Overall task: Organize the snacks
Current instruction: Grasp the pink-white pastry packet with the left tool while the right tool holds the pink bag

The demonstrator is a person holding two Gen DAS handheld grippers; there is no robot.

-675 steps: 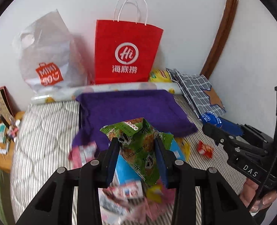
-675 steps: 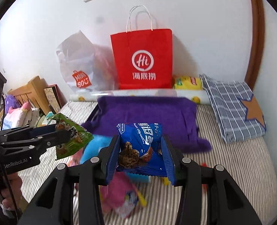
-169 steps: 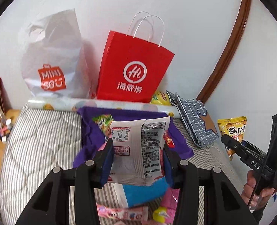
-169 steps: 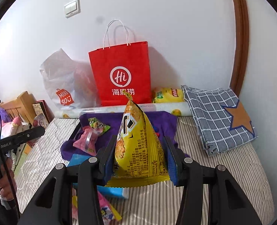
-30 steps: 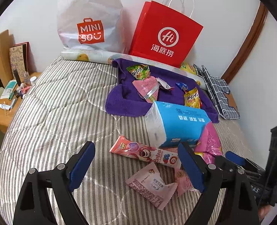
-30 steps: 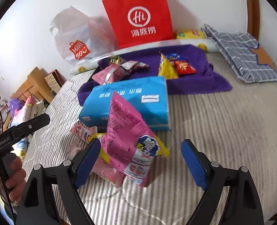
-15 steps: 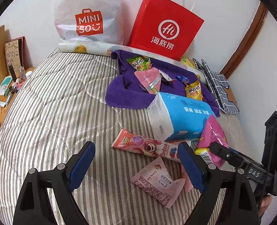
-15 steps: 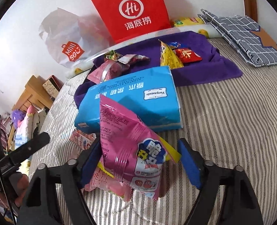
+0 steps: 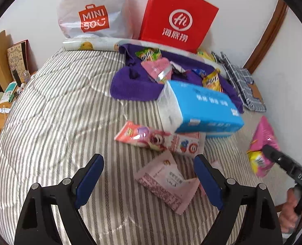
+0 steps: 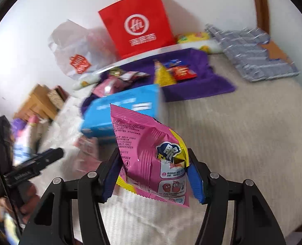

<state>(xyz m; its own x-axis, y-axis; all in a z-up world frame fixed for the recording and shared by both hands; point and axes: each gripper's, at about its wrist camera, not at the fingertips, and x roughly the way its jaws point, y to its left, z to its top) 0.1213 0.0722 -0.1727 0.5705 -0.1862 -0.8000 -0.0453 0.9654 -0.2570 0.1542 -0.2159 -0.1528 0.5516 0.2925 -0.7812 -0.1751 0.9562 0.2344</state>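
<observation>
My right gripper [image 10: 153, 175] has just been closing its jaws, and the blue pads now press both sides of a pink snack bag [image 10: 151, 159], which stands upright between them, lifted off the striped mattress [image 10: 242, 134]. In the left wrist view that same bag hangs at the far right edge, clear of the bed. My left gripper [image 9: 148, 177] hangs above the mattress with its jaws spread wide and nothing gripped; a pale pink packet [image 9: 169, 181] lies flat on the bed between the two blue pads, untouched as far as I can see. Just beyond it a long pink wrapper [image 9: 157, 138] lies partly under a blue tissue pack [image 9: 200, 106]. Farther back a purple cloth [image 9: 134, 85] holds several small snacks, among them a green packet [image 9: 148, 54] and a yellow bag [image 9: 212, 80]. A red paper bag [image 9: 177, 18] and a white plastic bag [image 9: 93, 10] stand against the wall behind the cloth.
</observation>
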